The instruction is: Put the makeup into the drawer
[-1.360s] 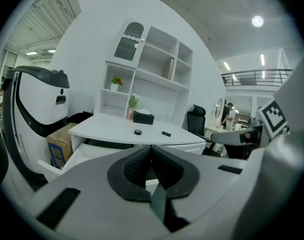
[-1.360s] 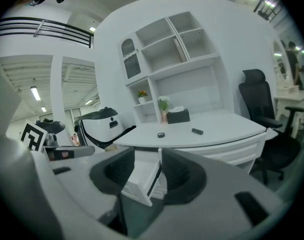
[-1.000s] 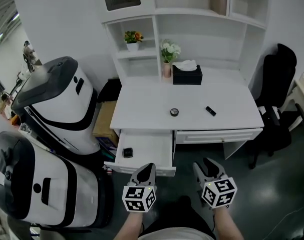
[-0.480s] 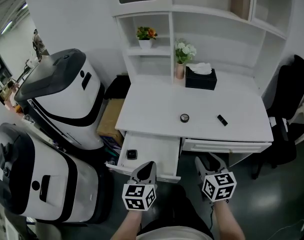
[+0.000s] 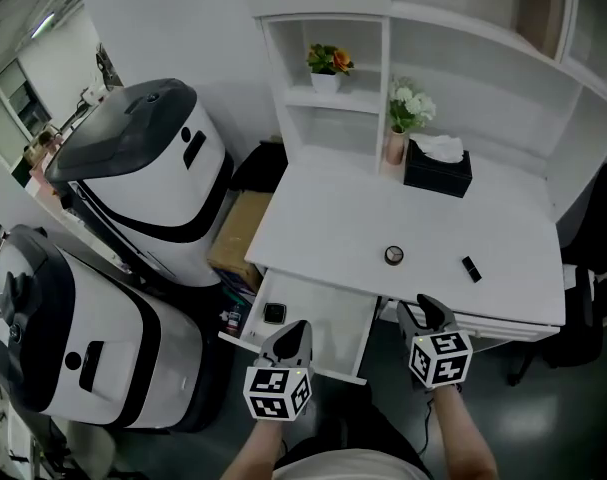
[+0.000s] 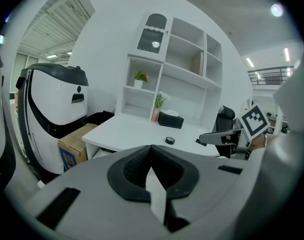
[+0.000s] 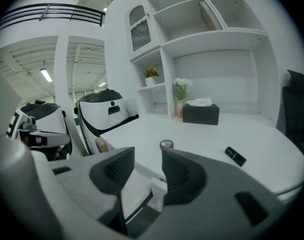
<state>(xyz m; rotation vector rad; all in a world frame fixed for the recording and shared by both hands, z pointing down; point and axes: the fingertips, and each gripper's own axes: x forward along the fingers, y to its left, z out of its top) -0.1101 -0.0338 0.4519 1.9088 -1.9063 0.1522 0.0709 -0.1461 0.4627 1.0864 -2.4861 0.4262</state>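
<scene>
White desk (image 5: 453, 223) against the wall, with its left-hand drawer (image 5: 328, 318) pulled well out from under the desk's front edge. I take that to be why it stands open: it is waiting for the makeup. One small dark square case (image 5: 274, 313) already lies in the drawer's far left corner. Two pieces are not yet put away. A small round pot (image 5: 393, 255) sits on the desk top near its front edge, and a short black tube (image 5: 471, 268), a lipstick by the look of it, lies just to the pot's right, apart from it. The black tissue box (image 5: 438, 168) and the vase of white flowers (image 5: 396, 138) stand at the back of the desk, out of the way.

The right gripper (image 5: 423, 311) is held at the desk's front edge, right of the drawer and just short of the pot, pointing forward and a little downward. Its tongs are spread and nothing is between them, which reads to me as readiness to take the pot or the tube. The left gripper (image 5: 289, 333) hangs in front of the drawer's front lip at a similar shallow tilt. Its tongs are pressed together on nothing, so it looks idle. Both forearms reach forward from the person's body, side by side and near each other.
</scene>
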